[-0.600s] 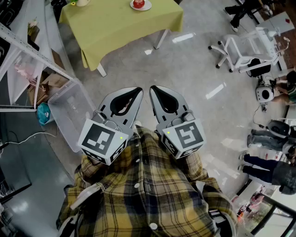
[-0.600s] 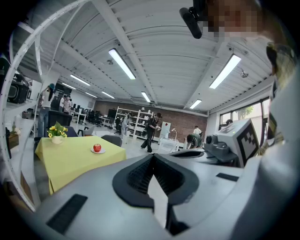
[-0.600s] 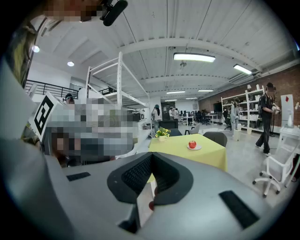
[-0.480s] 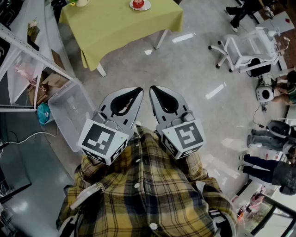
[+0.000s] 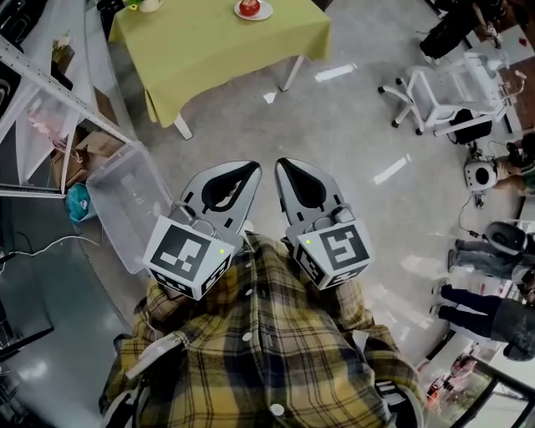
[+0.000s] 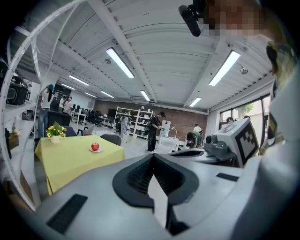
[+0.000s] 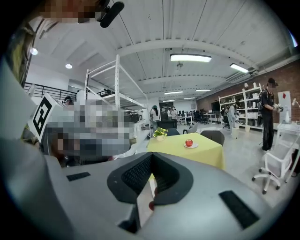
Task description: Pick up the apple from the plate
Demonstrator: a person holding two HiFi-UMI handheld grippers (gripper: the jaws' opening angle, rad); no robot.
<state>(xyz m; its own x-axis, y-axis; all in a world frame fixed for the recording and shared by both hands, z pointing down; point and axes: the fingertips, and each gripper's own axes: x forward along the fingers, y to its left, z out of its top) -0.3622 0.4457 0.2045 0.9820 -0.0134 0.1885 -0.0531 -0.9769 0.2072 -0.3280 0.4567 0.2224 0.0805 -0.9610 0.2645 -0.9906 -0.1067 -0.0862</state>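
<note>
A red apple (image 5: 249, 7) sits on a small white plate (image 5: 260, 12) on the table with a yellow-green cloth (image 5: 209, 46), far ahead at the top of the head view. My left gripper (image 5: 252, 170) and right gripper (image 5: 282, 165) are side by side close to my chest, both shut and empty, several steps from the table. The left gripper view shows the apple (image 6: 95, 146) small at the left beyond the left gripper's (image 6: 152, 157) shut jaws. In the right gripper view the apple (image 7: 189, 142) lies ahead, right of the right gripper's (image 7: 151, 157) jaws.
A pot of yellow flowers (image 6: 56, 132) stands on the table's far side. On the floor to the left lie a clear plastic bin (image 5: 125, 201) and a white shelf frame (image 5: 50, 84). A white chair (image 5: 435, 88) and people (image 5: 493, 242) are at the right.
The head view has shifted slightly. Both grippers stay shut in the same place near my chest.
</note>
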